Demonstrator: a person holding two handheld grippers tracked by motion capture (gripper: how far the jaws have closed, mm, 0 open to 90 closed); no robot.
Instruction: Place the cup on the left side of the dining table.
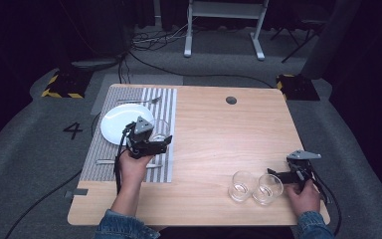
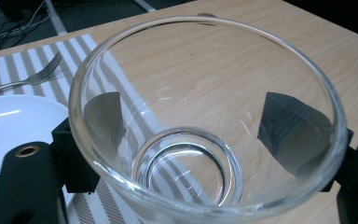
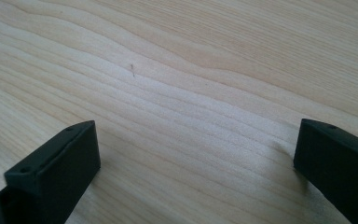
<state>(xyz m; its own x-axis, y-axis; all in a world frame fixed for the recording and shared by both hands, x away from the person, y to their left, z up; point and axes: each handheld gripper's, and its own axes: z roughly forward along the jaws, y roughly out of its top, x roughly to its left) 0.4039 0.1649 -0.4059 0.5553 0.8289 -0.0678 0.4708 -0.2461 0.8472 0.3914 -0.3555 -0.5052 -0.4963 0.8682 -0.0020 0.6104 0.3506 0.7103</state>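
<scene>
Your left gripper [image 1: 165, 141] grips one glass [image 2: 205, 116] at the placemat [image 1: 166, 107]; your right gripper [image 1: 273, 175] gapes beside two glasses [image 1: 254, 187] unplaced near the tabletop's front-right corner.

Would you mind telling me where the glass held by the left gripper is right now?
In the high view the glass sits at the table's left, between the left gripper fingers, over the striped placemat edge, just right of the white plate.
</scene>
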